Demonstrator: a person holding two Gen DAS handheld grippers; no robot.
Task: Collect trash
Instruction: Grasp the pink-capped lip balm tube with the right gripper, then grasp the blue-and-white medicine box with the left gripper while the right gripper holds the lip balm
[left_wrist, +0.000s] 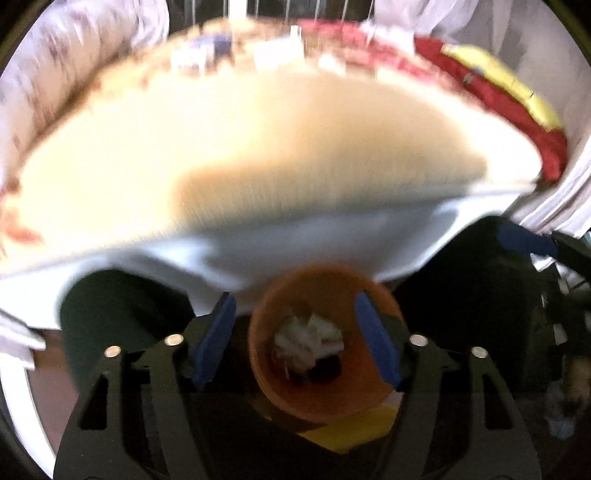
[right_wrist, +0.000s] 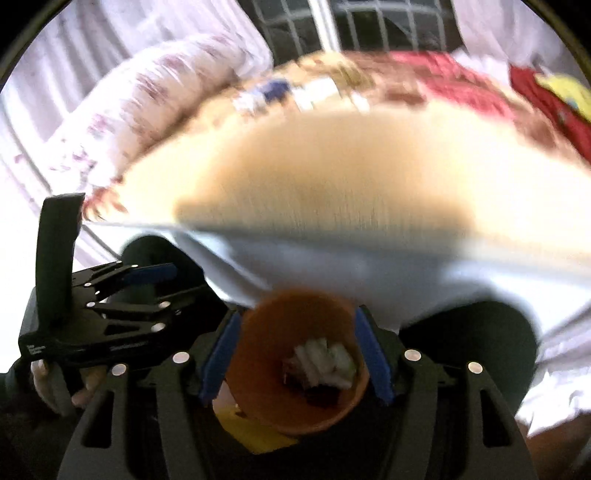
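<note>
Crumpled trash (left_wrist: 308, 341) is seen inside the orange bin (left_wrist: 317, 391), directly below both spread, empty grippers, left (left_wrist: 297, 336) and right (right_wrist: 297, 354) equally near.

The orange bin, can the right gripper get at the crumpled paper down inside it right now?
Probably yes: the right gripper hangs open over the orange bin, crumpled paper exposed, nothing covering it.
</note>
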